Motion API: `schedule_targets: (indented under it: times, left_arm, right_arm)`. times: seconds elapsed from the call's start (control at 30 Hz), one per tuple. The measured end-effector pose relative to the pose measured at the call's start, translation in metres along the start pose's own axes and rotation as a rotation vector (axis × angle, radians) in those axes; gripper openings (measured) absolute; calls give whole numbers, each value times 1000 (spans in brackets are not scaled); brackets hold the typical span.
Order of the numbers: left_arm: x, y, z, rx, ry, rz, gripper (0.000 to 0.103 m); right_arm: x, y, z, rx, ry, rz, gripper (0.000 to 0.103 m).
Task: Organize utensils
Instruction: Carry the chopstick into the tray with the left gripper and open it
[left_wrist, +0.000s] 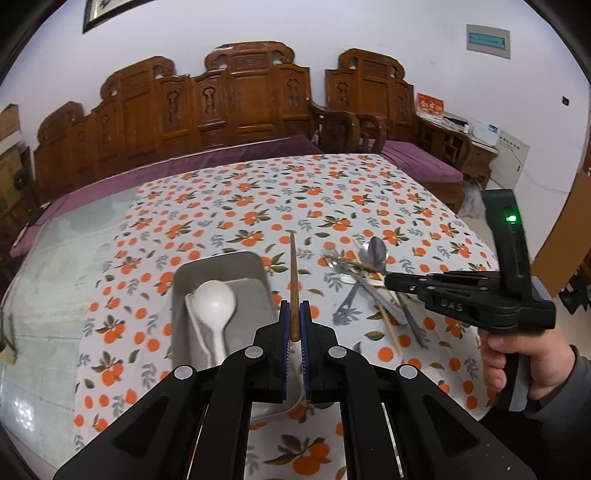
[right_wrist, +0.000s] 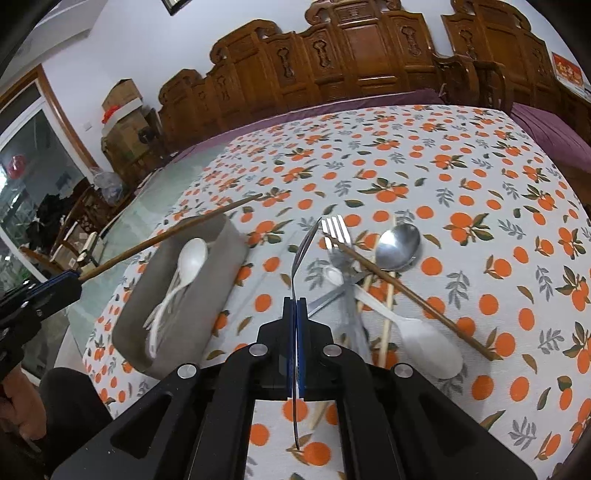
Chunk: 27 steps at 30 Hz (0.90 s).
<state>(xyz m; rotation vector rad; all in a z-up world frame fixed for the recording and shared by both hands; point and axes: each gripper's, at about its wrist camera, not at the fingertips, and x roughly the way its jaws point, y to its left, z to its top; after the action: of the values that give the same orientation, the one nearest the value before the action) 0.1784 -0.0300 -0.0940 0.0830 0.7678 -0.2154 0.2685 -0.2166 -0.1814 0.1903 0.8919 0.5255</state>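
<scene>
My left gripper (left_wrist: 294, 314) is shut on a dark wooden chopstick (left_wrist: 293, 280) and holds it above the right edge of the grey tray (left_wrist: 221, 266). The tray holds white plastic spoons (left_wrist: 214, 306). In the right wrist view the same chopstick (right_wrist: 170, 236) reaches over the tray (right_wrist: 221, 266). My right gripper (right_wrist: 294, 310) is shut on a thin metal utensil (right_wrist: 303, 251) seen edge-on, raised above the table. To its right lies the pile: a metal fork (right_wrist: 336, 229), a metal spoon (right_wrist: 399, 242), a white plastic spoon (right_wrist: 424, 339), a dark chopstick (right_wrist: 417, 299) and a pale chopstick (right_wrist: 386, 317).
The table has an orange-print cloth (right_wrist: 461, 166) and bare glass (left_wrist: 55, 277) on the left. A carved wooden bench (left_wrist: 221, 103) with purple cushions stands behind it. The right gripper (left_wrist: 391, 282) reaches over the pile (left_wrist: 369, 280) in the left wrist view.
</scene>
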Motion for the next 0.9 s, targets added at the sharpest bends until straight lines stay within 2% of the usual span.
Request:
schedule_targets:
  times: [0.47,0.63,0.9]
  left_arm:
    - [-22,40,-29,-64,12,65,4]
    - [-2,55,-37,-78,60,95,4]
    - [27,59,-45,-61,114,95,5]
  right_arm:
    - [2,38,-6,-70,11,50,2]
    - [5,44,-9,-81,21,55,2]
    - [8,49,-11,-94,34,54,2]
